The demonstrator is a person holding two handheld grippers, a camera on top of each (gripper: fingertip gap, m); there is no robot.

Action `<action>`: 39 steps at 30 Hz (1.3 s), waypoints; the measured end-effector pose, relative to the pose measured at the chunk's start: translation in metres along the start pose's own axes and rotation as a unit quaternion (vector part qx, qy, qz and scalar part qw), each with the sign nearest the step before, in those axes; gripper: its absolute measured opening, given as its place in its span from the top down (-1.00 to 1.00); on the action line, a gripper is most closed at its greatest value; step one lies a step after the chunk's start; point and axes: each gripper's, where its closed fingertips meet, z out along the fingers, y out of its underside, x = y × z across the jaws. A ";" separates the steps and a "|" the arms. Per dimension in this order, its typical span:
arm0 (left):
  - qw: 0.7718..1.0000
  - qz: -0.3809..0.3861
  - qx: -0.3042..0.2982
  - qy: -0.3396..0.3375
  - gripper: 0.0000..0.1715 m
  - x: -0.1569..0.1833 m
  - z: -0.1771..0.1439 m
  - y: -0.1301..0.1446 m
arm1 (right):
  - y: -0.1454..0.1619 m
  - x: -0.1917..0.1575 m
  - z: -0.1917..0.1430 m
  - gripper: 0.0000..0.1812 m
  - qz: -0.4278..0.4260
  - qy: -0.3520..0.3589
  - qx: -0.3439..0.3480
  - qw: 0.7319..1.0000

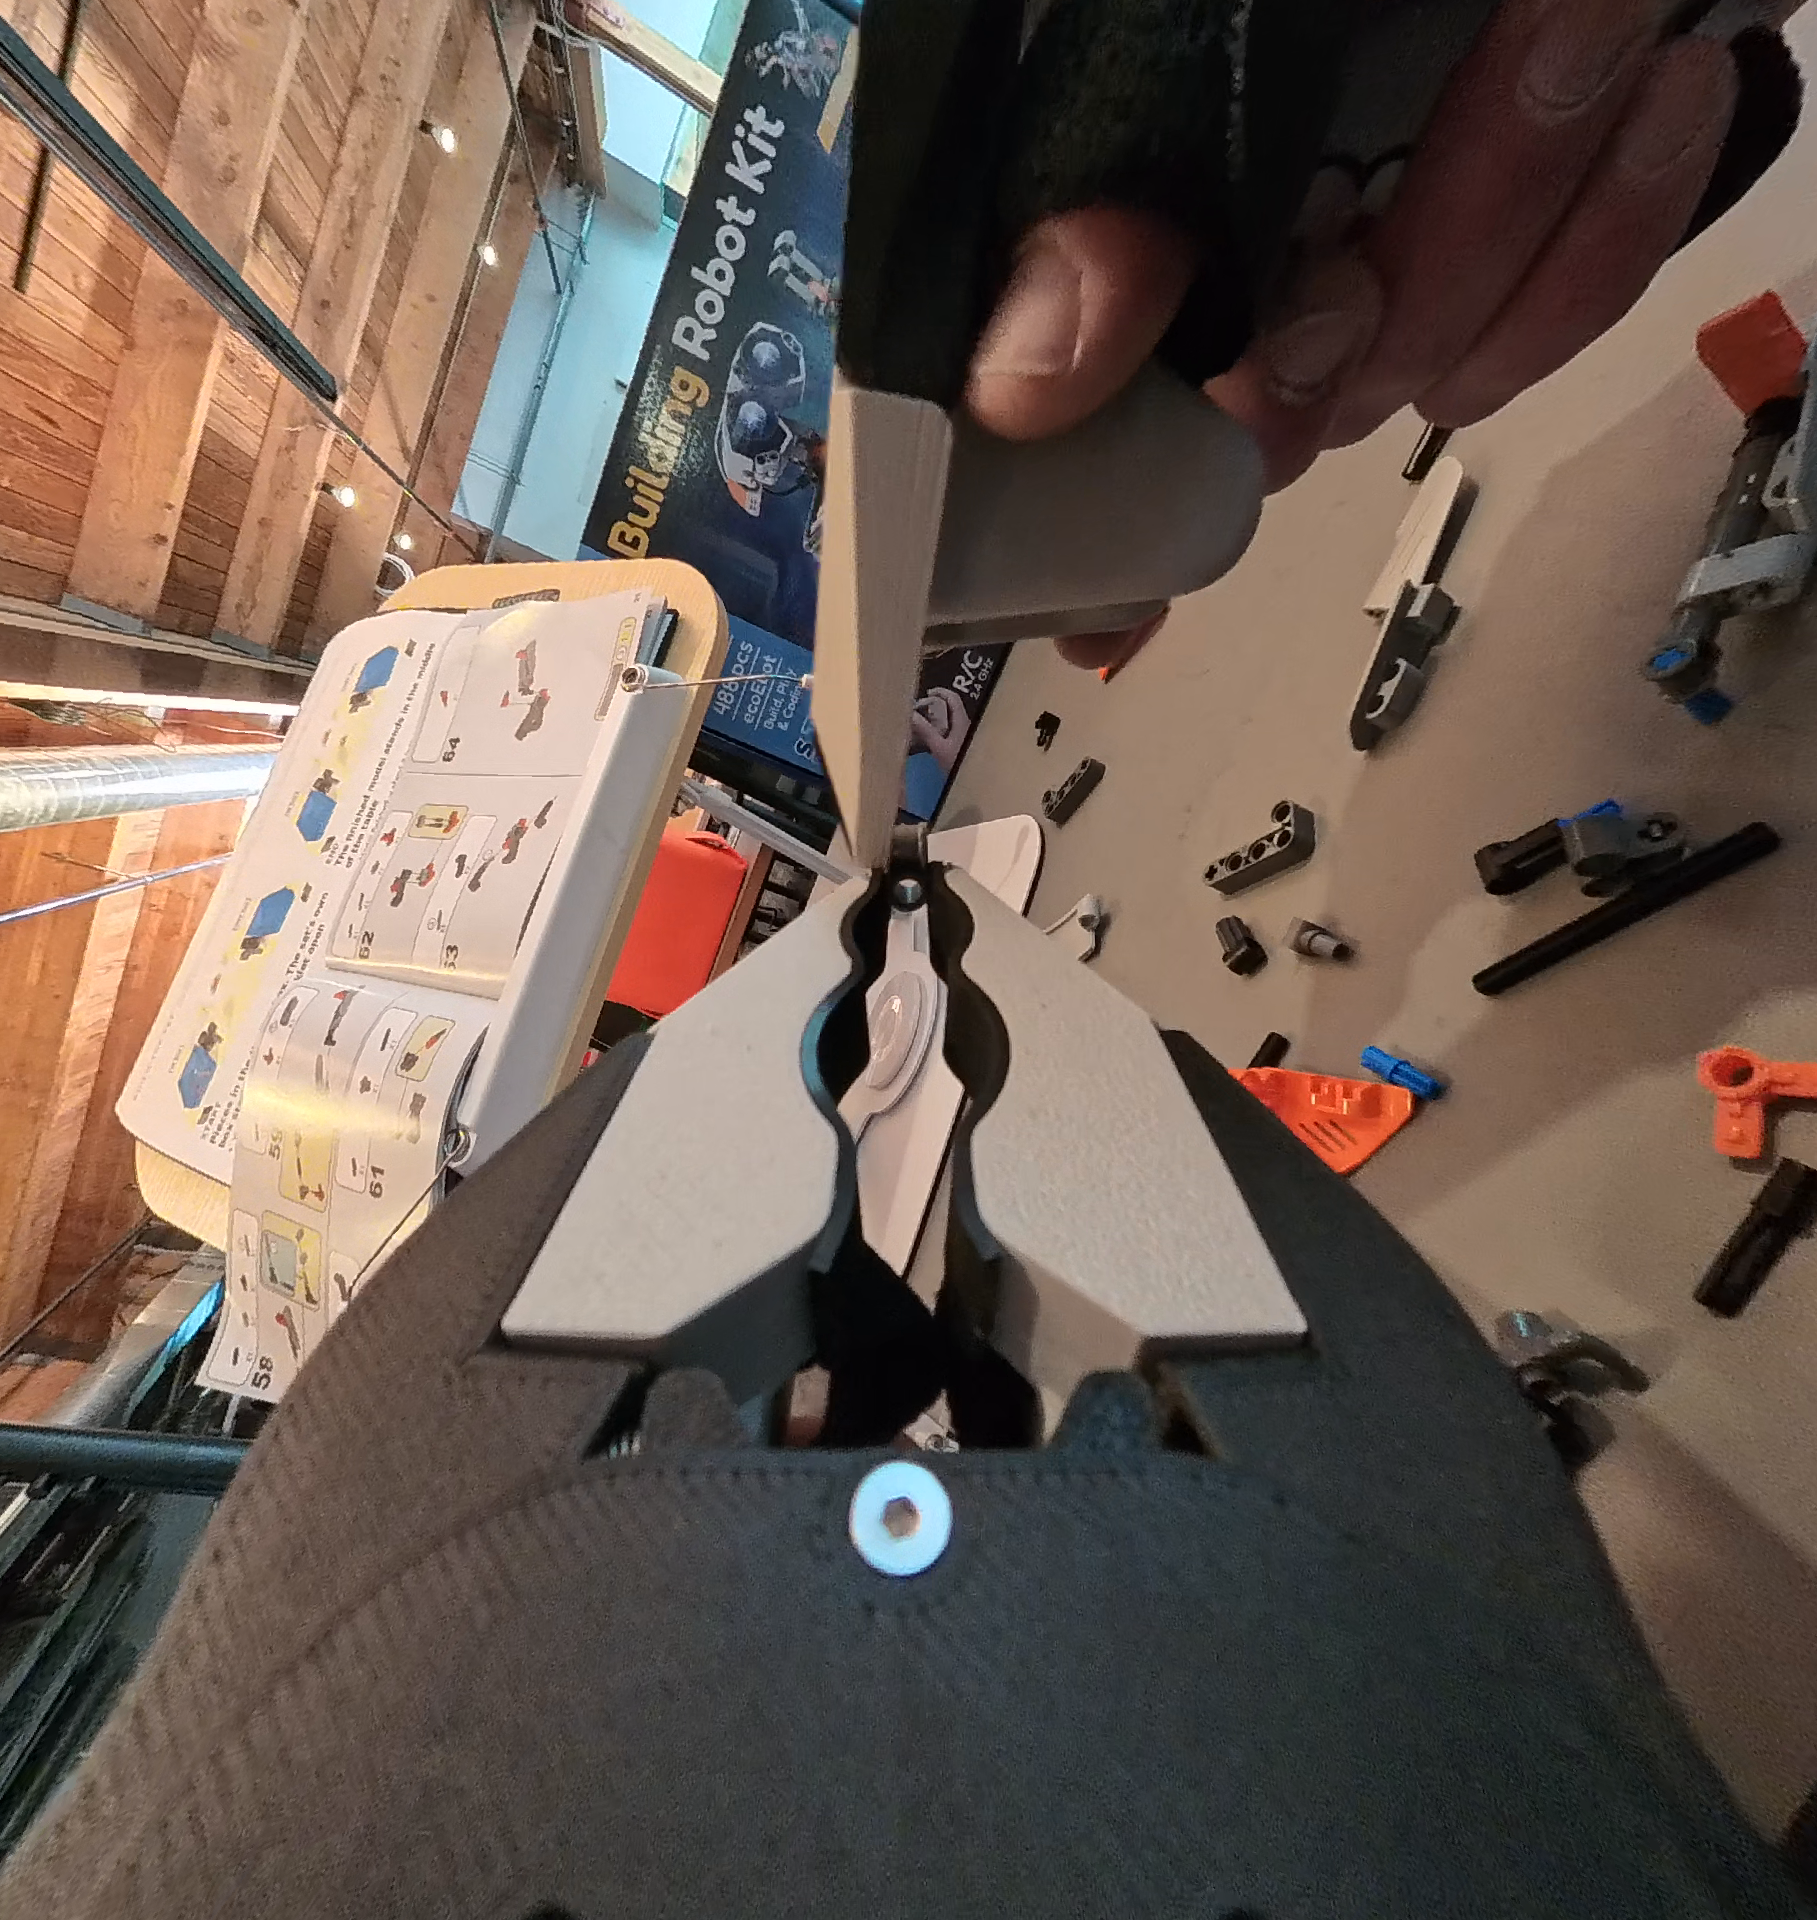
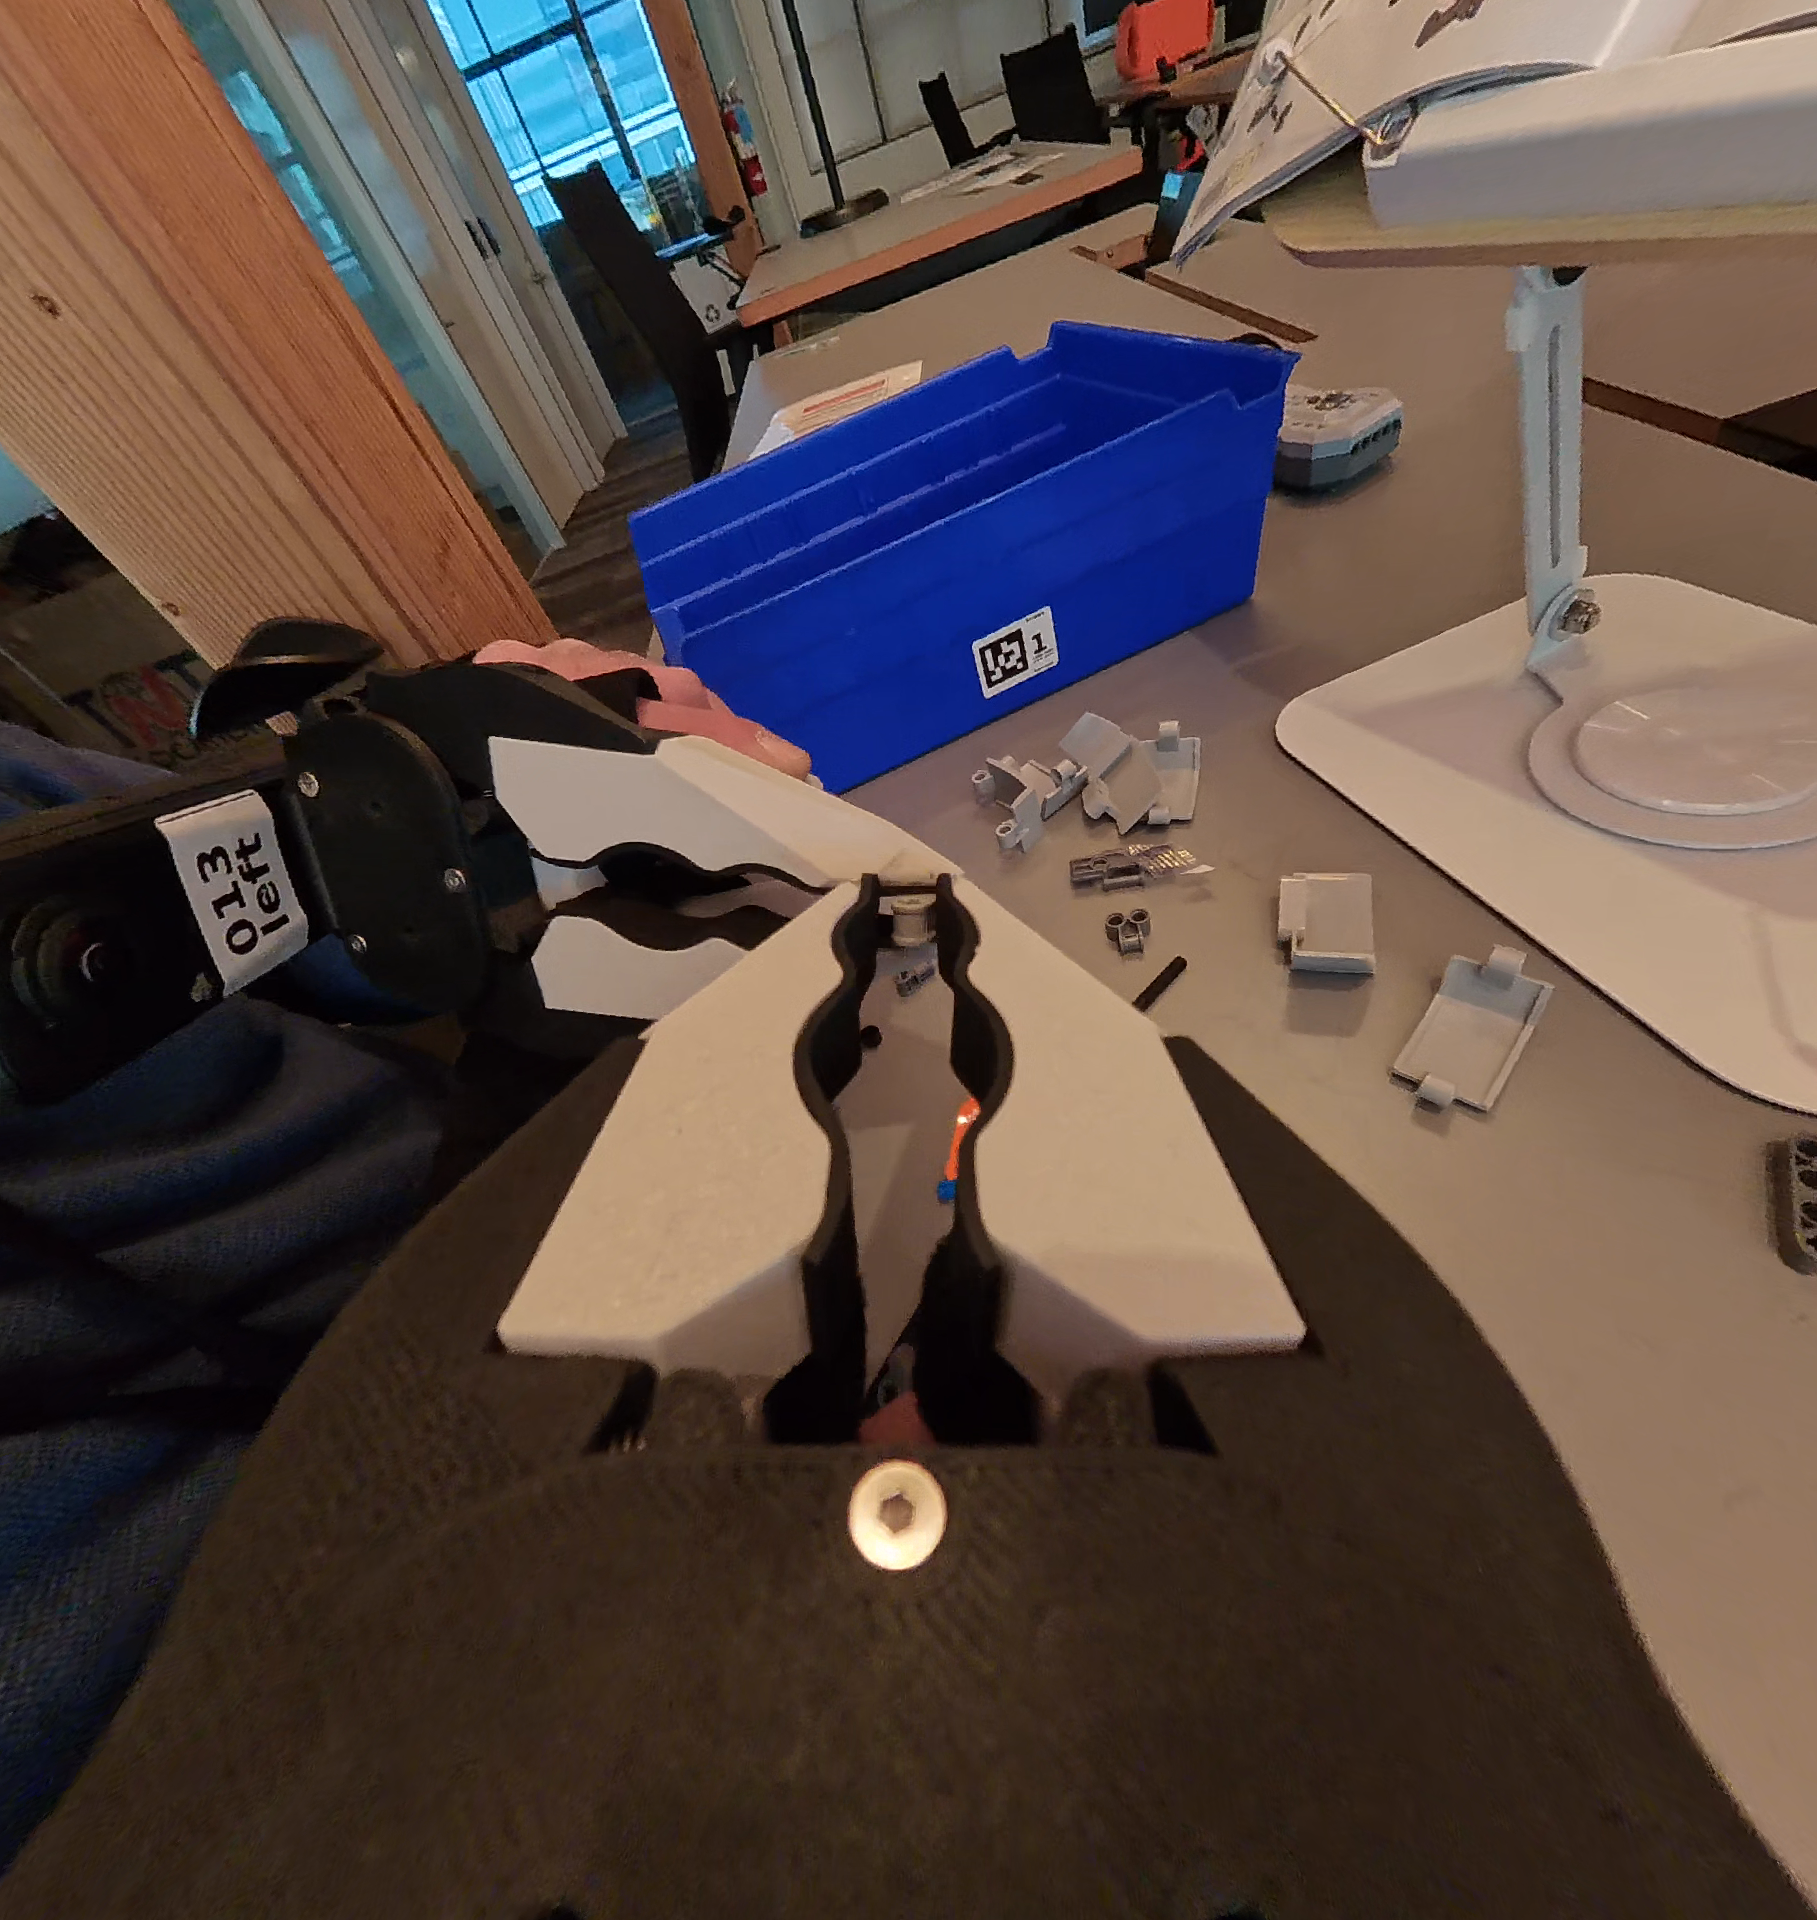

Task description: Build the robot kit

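Left wrist view: the left gripper [image 1: 906,883] is clenched at its tips on a small grey part [image 1: 910,891] with a round hole. The matte white wedge fingers have wavy black inner edges. The right gripper's finger [image 1: 868,644] comes down from above, its point touching that same spot. An open instruction booklet [image 1: 384,883] is clipped to a tilted stand. A black axle [image 1: 1621,909] and an orange connector [image 1: 1756,1101] lie on the smooth beige table [image 1: 1610,1299].

Right wrist view: the right gripper [image 2: 906,896] is closed on a small grey spool-shaped piece [image 2: 906,923]. The left gripper's tips [image 2: 883,847] meet it there; whether they share 1 piece or 2 joined ones, I cannot tell. Beyond stand a glossy blue bin [image 2: 935,582] and pale grey panels [image 2: 1091,779].
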 end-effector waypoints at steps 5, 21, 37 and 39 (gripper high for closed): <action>1.000 0.003 -0.002 -0.002 0.93 0.000 0.000 0.000 | 0.002 0.002 0.000 0.95 0.000 0.007 -0.003 1.000; 0.996 -0.080 0.046 -0.004 0.87 -0.013 -0.006 -0.005 | -0.015 -0.004 -0.009 0.95 0.020 -0.036 0.053 0.998; 0.949 -0.283 0.124 0.068 0.81 -0.027 -0.014 -0.014 | -0.029 -0.005 -0.019 0.95 -0.126 0.026 0.078 0.989; 0.940 -0.302 0.138 0.076 0.81 -0.029 -0.015 -0.017 | -0.029 -0.007 -0.019 0.95 -0.136 0.023 0.079 0.987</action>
